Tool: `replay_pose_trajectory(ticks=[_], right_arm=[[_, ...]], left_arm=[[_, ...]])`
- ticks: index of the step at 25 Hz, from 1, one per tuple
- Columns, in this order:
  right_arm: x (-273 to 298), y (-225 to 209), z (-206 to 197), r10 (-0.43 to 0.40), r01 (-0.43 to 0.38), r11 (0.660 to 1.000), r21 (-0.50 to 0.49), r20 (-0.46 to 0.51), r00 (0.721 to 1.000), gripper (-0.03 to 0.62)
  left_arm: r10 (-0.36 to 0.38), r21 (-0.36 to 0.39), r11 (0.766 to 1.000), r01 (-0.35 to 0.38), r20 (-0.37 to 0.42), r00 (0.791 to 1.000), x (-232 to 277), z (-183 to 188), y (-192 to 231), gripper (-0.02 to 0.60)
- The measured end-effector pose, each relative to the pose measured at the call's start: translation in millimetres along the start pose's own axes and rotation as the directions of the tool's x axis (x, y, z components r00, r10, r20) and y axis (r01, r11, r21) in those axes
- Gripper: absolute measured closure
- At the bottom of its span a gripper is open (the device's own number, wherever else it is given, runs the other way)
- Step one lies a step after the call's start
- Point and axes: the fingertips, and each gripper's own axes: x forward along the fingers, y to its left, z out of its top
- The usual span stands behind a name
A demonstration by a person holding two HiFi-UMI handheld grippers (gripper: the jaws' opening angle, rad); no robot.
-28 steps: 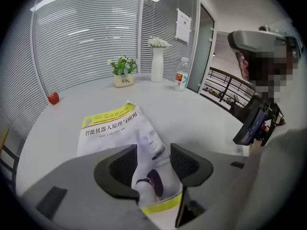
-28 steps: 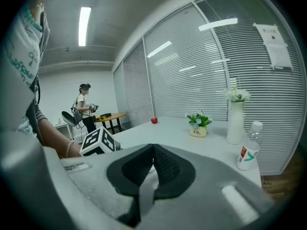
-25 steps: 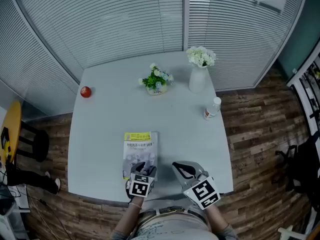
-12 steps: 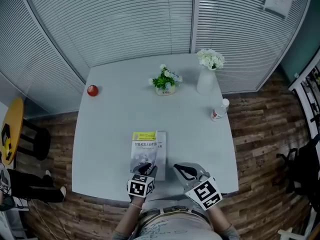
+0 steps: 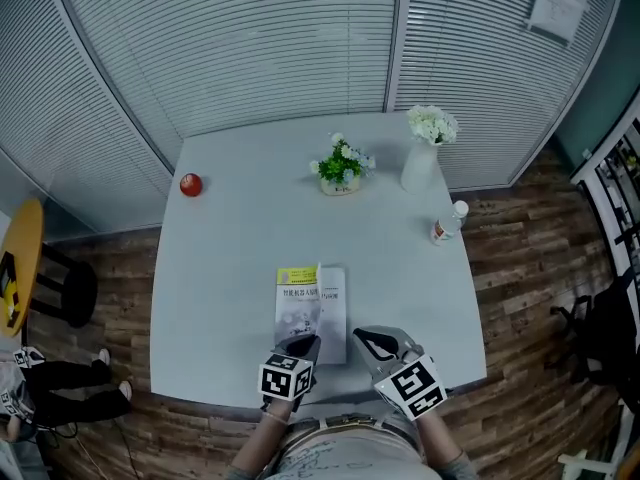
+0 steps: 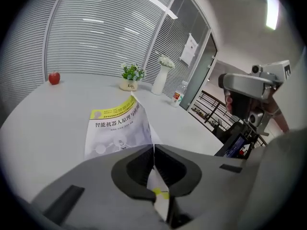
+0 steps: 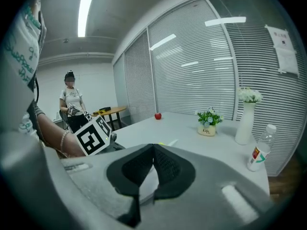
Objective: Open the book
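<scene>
L gripper (image 6: 154, 148) jaws just closed, pinching book (image 6: 116, 126) cover; R gripper (image 7: 153, 147) jaws together, empty

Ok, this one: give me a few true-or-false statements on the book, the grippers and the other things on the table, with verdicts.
1. The left gripper pinches the cover of the book. True; its jaws have just closed on it.
2. The book lies fully closed. False: the cover is lifted off a white page.
3. The apple sits beside the bottle. False: the apple is by the left edge of the table, the bottle by its right.
4. The vase stands upright, right of the plant. True.
5. The right gripper holds the bottle. False: its jaws are shut on nothing, near the book.
</scene>
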Motion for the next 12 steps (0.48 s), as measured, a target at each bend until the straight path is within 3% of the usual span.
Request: replay_pose_trajectory(ticks=[4,12], right_arm=[[10,5,6,-0.042,0.042,0.999,0.013,0.011,0.999,0.591],[40,28,12,-0.101,0.102,0.994,0.042,-0.005,0.995,0.591]], left_arm=[[-0.061,-0.065,0.996,0.064,0.036,0.997,-11,5,10,0.578],[-0.149,-0.109,0.982,0.158,0.081,0.985,-44,9,40,0.578]])
